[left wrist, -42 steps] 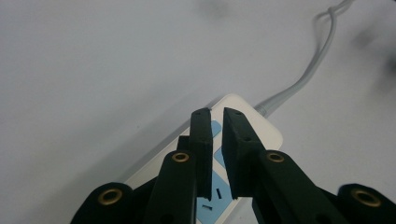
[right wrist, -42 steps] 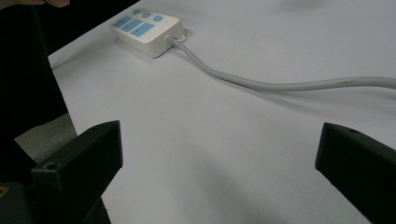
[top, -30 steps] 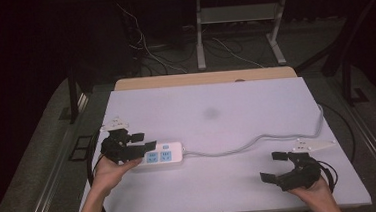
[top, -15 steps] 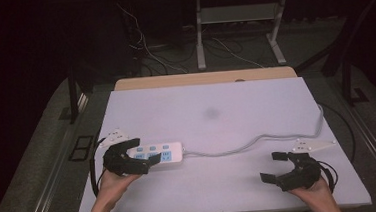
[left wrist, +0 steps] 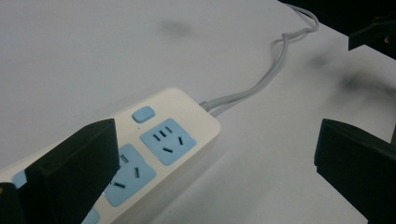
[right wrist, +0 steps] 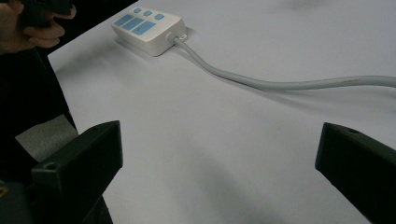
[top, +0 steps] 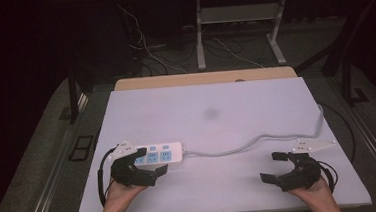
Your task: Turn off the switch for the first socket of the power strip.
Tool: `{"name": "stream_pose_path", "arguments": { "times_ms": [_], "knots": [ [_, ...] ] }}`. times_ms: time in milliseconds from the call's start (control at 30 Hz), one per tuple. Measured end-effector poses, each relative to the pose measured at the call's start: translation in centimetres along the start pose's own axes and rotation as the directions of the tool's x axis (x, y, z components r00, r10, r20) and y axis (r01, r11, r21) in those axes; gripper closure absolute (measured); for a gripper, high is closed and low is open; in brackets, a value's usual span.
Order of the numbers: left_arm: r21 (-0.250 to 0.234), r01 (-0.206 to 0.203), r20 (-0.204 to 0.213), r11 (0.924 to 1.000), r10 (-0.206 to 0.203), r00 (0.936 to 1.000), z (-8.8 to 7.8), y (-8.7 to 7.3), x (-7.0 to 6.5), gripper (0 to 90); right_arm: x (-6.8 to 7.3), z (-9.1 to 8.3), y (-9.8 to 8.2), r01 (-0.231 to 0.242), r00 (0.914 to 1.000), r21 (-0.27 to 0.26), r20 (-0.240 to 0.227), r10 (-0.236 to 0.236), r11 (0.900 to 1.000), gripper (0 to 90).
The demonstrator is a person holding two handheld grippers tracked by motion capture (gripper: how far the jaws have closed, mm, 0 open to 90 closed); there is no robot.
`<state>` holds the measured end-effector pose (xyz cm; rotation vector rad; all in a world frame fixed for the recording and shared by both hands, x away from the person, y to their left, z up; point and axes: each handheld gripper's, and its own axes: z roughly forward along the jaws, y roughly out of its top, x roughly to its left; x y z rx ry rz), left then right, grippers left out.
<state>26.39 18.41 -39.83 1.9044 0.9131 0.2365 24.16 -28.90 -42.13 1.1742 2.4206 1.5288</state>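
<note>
Left gripper [top: 147,164]: held in the person's left hand [top: 119,193] at the near left of the table [top: 255,96]. The jaws are spread wide and have just been opening; nothing is clamped. In the left gripper view the power strip [left wrist: 154,149] is seen partly behind the left-hand jaw, the pads clear of it.

Power strip [top: 159,154]: white, with blue sockets and blue buttons, laid flat on the table just beyond the left gripper, close to the left edge. Its long side is set roughly parallel to the near edge.

Cable [top: 258,142]: grey, joined to the strip's right end, run in loose curves across the table to the far right edge, where it drops over.

Right gripper [top: 275,167]: held in the right hand [top: 315,197] at the near right, well apart from the strip. Its jaws are spread wide over bare table, nothing between them.

Table: white top, a faint dark smudge [top: 210,113] marked near its middle.
</note>
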Motion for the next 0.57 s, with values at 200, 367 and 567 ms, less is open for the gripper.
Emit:
{"name": "stream_pose_path", "arguments": {
  "times_ms": [200,367,567],
  "knots": [
    [0.007,-0.004,0.02,1.0,0.004,0.9998,0.9,-1.1,-0.4,0.0,0.0,-0.1,0.0,-0.001,1.0,0.0,0.001,0.001,1.0,0.5],
    [0.011,-0.013,0.04,0.9999,0.012,0.9991,1.3,-1.6,-0.8,0.0,0.0,-0.1,0.0,0.002,1.0,0.0,0.001,-0.002,1.0,0.5],
    [0.026,-0.02,0.053,0.9995,0.018,0.9984,1.7,-2.3,-0.9,0.0,0.0,0.0,0.0,0.004,1.0,0.001,-0.001,-0.004,1.0,0.5]
  ]
}}
